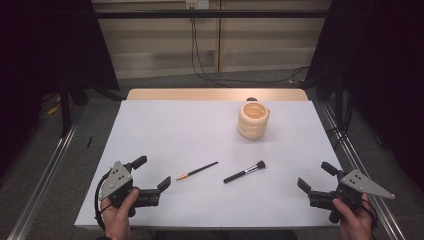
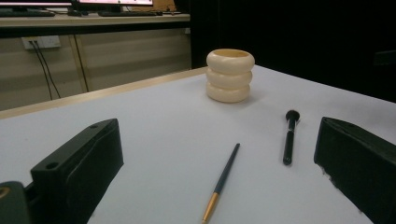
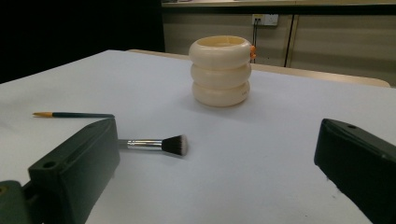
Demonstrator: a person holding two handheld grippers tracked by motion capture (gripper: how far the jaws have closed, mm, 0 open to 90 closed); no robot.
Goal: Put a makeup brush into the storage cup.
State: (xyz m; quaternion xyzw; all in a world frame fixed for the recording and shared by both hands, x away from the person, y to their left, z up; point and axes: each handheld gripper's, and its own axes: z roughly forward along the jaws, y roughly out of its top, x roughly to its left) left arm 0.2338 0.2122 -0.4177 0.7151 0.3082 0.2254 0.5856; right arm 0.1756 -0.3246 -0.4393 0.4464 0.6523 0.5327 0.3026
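On the bench (image 1: 165,125), near edge: two brushes lie flat between the grippers; a cream ribbed holder (image 1: 253,120) stands upright farther back, well apart from both.
Thin brush (image 1: 197,170): slim dark handle with an orange-gold end; judged very light, stiff and prone to roll. Long axis runs diagonally, orange end toward the left gripper (image 1: 152,176), dark end toward the far right.
Makeup brush (image 1: 244,172): black handle, metal ferrule, soft dark bristle head; judged light, with a rigid handle and a deformable head. Long axis is diagonal, bristles toward the far right, handle end toward the near left.
Hold point, thin brush: mid-handle, fingers closing across the long axis.
Hold point, makeup brush: handle just behind the ferrule, never on the bristles.
Left gripper state: fingers spread wide, holding nothing, near the orange end but not touching.
Right gripper (image 1: 313,176) state: fingers spread wide, holding nothing, clear of the bristle head.
Holder: judged rigid, open at the top, and likely to tip if knocked.
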